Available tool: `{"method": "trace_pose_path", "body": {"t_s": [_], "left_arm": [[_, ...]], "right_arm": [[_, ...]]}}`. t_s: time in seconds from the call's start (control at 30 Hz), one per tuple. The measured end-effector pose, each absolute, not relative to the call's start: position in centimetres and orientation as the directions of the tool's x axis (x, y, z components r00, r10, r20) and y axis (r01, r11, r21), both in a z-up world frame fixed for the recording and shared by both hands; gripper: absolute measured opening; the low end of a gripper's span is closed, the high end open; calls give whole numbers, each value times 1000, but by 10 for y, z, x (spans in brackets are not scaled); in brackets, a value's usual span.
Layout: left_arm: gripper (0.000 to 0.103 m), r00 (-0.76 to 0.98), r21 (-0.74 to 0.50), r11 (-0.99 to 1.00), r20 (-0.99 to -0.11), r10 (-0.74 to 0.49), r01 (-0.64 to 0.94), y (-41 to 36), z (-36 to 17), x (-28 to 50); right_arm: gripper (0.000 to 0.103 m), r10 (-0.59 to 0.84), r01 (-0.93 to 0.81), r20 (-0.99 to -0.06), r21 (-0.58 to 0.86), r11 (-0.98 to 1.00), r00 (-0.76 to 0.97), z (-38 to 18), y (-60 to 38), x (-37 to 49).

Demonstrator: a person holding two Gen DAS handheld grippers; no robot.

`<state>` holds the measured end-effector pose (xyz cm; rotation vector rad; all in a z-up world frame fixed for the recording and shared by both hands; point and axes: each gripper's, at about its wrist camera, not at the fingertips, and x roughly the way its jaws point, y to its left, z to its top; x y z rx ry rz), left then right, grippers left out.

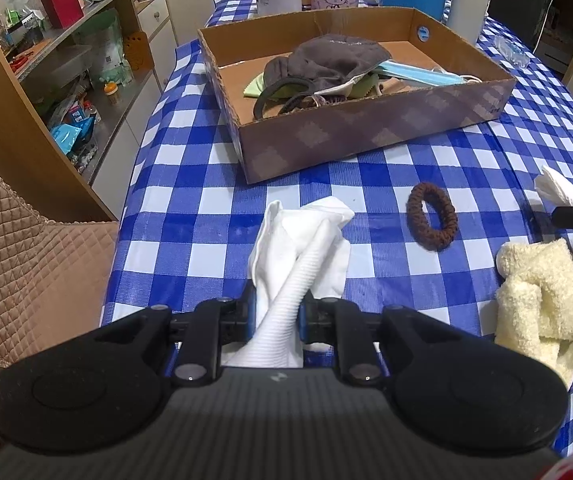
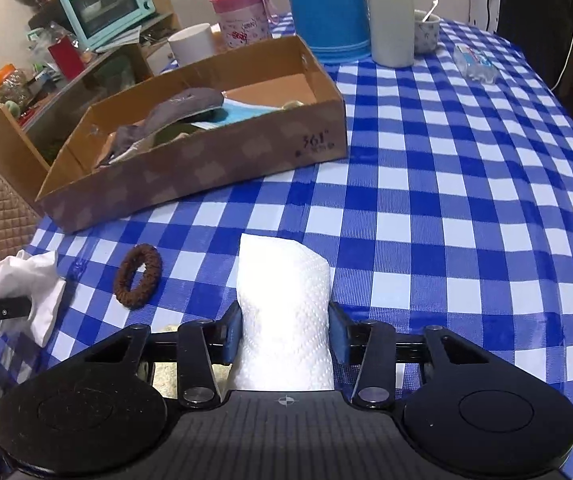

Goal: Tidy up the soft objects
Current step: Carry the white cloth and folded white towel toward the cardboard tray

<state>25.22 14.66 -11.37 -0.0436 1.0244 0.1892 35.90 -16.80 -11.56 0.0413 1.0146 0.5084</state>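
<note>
My left gripper (image 1: pixel 276 308) is shut on a white ribbed sock (image 1: pixel 302 240), which sticks out forward above the checked tablecloth. A folded white paper towel (image 2: pixel 282 276) stands between the pads of my right gripper (image 2: pixel 286 332), and they press on both its sides. Between the two grippers a brown hair tie (image 1: pixel 432 216) lies on the cloth. A cream fluffy cloth (image 1: pixel 542 292) sits at the right, near the table edge. Behind them, the cardboard box (image 1: pixel 366 136) holds a grey cloth, a blue face mask and dark hair bands.
A white mug (image 2: pixel 192 44), a pink bottle (image 2: pixel 242 16), a blue jug (image 2: pixel 326 8) and a white flask (image 2: pixel 390 16) stand behind the box. A plastic packet (image 2: pixel 474 62) lies far right. A padded chair (image 1: pixel 26 272) and cluttered shelves are on the left.
</note>
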Motion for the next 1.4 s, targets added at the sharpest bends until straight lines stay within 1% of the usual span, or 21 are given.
{"method": "trace_pose_path", "body": {"t_s": [0.97, 1.4], "left_arm": [[17, 588, 82, 981, -790, 171, -175, 143, -68, 247], [17, 647, 113, 981, -738, 191, -160, 146, -36, 267]], "right_arm": [[43, 470, -450, -738, 251, 857, 484, -75, -168, 347], [43, 510, -507, -692, 238, 829, 510, -48, -156, 362]]}}
